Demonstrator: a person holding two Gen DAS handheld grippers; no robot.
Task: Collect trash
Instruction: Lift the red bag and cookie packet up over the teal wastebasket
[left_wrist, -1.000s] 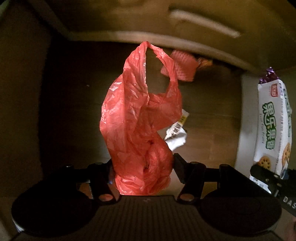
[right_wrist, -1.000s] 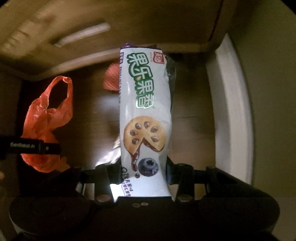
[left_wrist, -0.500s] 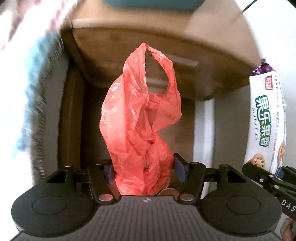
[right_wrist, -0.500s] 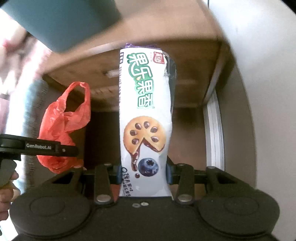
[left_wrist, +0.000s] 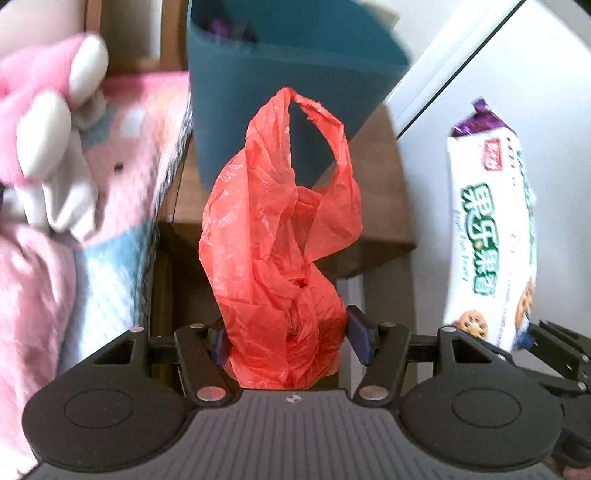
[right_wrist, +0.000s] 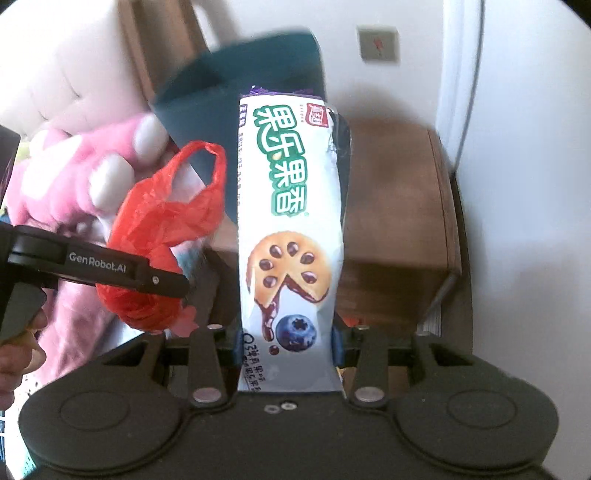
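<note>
White wall (right_wrist: 524, 155) and a pale door frame (left_wrist: 461, 62) now fill the right side of both views, where a second ago there was only a dim wooden floor under furniture. Both grippers have come up out of that dark space into daylight. A brown wooden nightstand (right_wrist: 399, 192) sits against the wall, with a teal bin (left_wrist: 288, 85) standing on it, open top toward the cameras. A bed with a pink blanket (left_wrist: 44, 266) and a pink plush toy (left_wrist: 48, 122) crowds the left edge, close beside the nightstand.

The left gripper (left_wrist: 291, 334) has its jaws about half open, pressed on the bunched base of a red plastic bag (left_wrist: 280, 229), whose handles stand up in front of the bin. The right gripper (right_wrist: 286, 349) has its jaws narrower, clamped on the bottom of a white biscuit packet (right_wrist: 291, 221), which rises upright before the bin. Neither grip has changed.

Open room lies to the right along the wall; the bed hems in the left.
</note>
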